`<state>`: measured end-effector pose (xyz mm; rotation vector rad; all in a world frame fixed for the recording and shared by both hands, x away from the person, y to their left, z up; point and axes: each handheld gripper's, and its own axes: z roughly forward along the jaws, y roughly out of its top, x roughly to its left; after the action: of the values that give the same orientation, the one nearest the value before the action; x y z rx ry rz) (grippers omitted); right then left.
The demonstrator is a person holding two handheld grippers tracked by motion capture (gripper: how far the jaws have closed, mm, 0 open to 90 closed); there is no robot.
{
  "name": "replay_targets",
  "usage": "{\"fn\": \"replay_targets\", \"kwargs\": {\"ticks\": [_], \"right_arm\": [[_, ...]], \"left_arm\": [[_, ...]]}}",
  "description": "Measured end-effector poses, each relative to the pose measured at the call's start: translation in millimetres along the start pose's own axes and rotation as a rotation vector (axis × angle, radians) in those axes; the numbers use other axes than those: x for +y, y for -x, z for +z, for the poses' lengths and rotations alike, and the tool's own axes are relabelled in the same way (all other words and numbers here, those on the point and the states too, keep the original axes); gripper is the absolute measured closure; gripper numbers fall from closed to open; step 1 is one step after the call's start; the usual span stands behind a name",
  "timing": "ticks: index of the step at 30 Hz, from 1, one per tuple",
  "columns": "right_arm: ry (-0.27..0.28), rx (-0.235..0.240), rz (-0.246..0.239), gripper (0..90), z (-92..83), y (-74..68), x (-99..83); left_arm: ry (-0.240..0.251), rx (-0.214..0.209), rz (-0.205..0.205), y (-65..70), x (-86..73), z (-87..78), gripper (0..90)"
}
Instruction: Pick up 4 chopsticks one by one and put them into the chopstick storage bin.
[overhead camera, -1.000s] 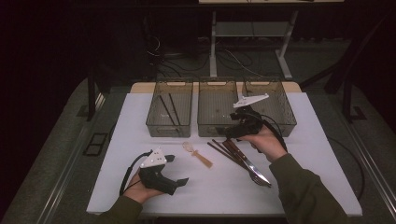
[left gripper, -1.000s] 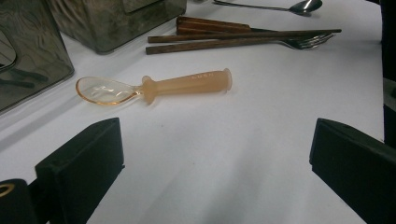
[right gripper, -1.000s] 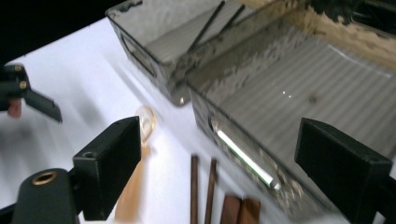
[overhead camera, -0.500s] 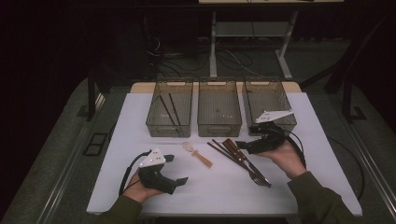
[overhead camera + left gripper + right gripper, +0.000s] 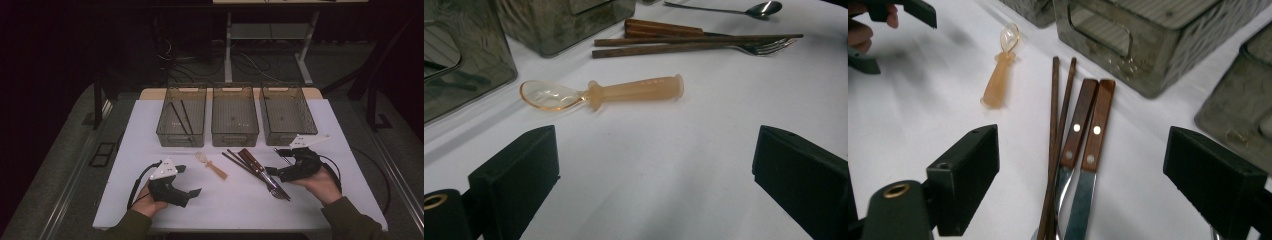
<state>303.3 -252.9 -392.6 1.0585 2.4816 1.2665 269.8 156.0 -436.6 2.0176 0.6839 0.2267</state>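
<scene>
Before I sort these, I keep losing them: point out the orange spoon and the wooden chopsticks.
orange spoon [image 5: 636, 89]: left gripper view, middle of its handle.
wooden chopsticks [image 5: 1054, 120]: right gripper view, mid-shaft of the left stick.

Three bins [image 5: 235, 117] set in a row at worktop [image 5: 150, 130] rear. Cutlery pile [image 5: 257, 167] lies btwn left gripper [image 5: 192, 191] & right gripper [image 5: 272, 171]; both held low, jaws apart.
</scene>
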Motion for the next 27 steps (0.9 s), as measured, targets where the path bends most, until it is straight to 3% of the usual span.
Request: {"fn": "replay_targets", "kwargs": {"ticks": [7,18,27], "right_arm": [[-0.012,0.001,0.023,14.6,-7.0,-2.3,-19.4],[-0.027,0.009,0.051,15.0,-18.1,-7.1,-40.7],[-0.035,0.023,0.065,27.7,-17.0,-10.5,-46.4]], "left_arm": [[-0.029,0.010,0.004,-0.2,-1.6,1.2,3.6],[-0.036,0.001,-0.009,-0.2,-1.2,2.4,3.9],[-0.033,0.004,-0.009,-0.3,-0.5,1.0,4.7]]}}
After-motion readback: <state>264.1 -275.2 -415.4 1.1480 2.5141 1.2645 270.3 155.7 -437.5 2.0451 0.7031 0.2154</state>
